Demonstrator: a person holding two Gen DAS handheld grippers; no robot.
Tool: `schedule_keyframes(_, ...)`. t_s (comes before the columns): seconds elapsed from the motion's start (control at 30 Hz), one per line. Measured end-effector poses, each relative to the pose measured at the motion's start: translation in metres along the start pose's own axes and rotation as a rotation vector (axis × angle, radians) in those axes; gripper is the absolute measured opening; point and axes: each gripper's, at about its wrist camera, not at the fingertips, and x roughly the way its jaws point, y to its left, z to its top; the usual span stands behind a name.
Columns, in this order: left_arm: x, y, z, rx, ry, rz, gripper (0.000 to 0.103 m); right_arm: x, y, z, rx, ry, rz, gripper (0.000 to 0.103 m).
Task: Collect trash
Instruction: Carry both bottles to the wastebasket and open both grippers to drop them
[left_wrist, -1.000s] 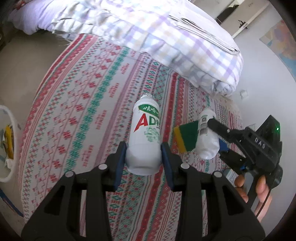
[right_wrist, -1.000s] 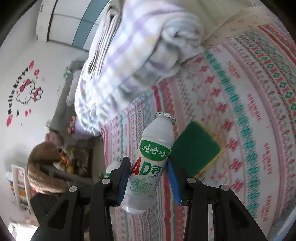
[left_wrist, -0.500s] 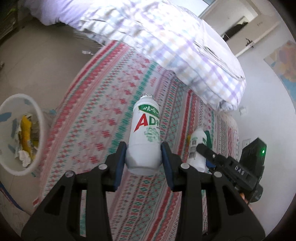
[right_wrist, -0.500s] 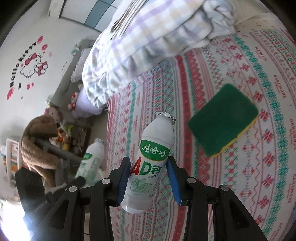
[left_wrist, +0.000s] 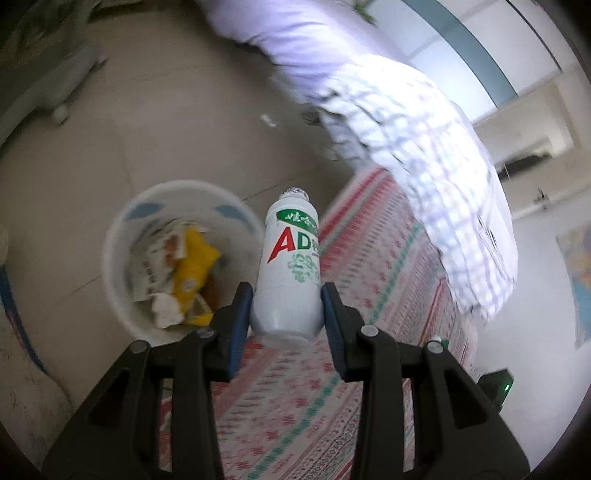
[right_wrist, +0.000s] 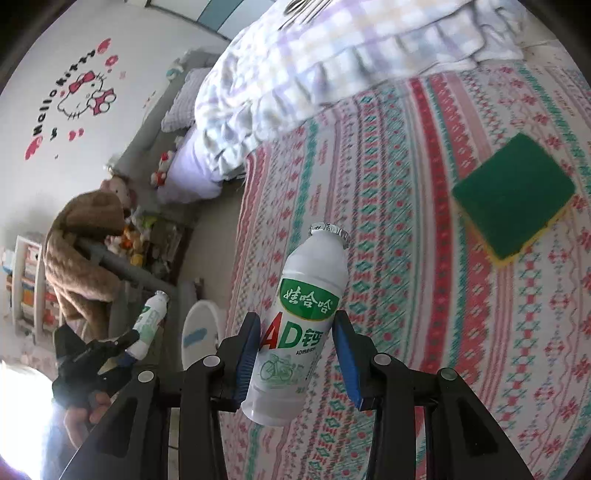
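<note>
Left claw (left_wrist: 287, 317): closed on the lower body of a white bottle (left_wrist: 290, 269); both blue pads pressed against its sides.
Left bottle: upright between the pads, foil cap pointing away from the camera, red "AD" and green label facing the lens; held in the air above the bed edge, just beside the bin.
Right claw (right_wrist: 295, 354): closed on a second bottle (right_wrist: 301, 321), gripped low on the body, tilted slightly right, foil cap up.
Right bottle: held in the air over the bedspread (right_wrist: 424, 258), not touching it.
Bin (left_wrist: 118, 288): white, round, on the floor (left_wrist: 92, 155) beside the bed; held crumpled wrappers, one of them yellow (left_wrist: 192, 269), and white paper.
Sponge (right_wrist: 513, 194): green top, yellow underside, lying flat on the bedspread, well apart from the right claw.
Quilt (right_wrist: 332, 55): checked lilac and white, bunched at the far end of the bed.
Left claw, from right wrist view (right_wrist: 127, 347): seen low at left with its bottle, beside the bin rim (right_wrist: 192, 325).
Far wall: teddy bear (right_wrist: 85, 251) and cartoon decal (right_wrist: 85, 92).
</note>
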Motion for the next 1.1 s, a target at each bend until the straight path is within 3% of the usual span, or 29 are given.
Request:
schedule_keyframes(0.3,0.016,0.013,-0.003,-0.012,0.066,0.047,0.040,0.029,0.026,-0.025,-0.063,0.073,0.013,0.041)
schedule_keyframes(0.43,0.034,0.022,-0.003,-0.031,0.159,0.033,0.041,0.042,0.038,-0.037,-0.091,0.109,0.018,0.041)
schedule_keyframes(0.5,0.045,0.026,-0.003,-0.055,0.223,0.019,0.053,0.048,0.044,-0.043,-0.097,0.127,0.025,0.041)
schedule_keyframes(0.53,0.045,0.028,-0.002,-0.065,0.225,0.016,0.055,0.051,0.048,-0.046,-0.101,0.135,0.028,0.041)
schedule_keyframes(0.73,0.015,0.041,0.007,-0.119,0.107,0.034,0.055,0.066,0.078,-0.060,-0.174,0.160,0.037,0.041)
schedule_keyframes(0.93,0.005,0.067,0.008,-0.230,0.068,0.041,0.055,0.095,0.110,-0.073,-0.205,0.195,0.073,0.041)
schedule_keyframes(1.1,-0.004,0.073,0.010,-0.241,0.035,0.063,0.055,0.132,0.156,-0.077,-0.228,0.252,0.119,0.041)
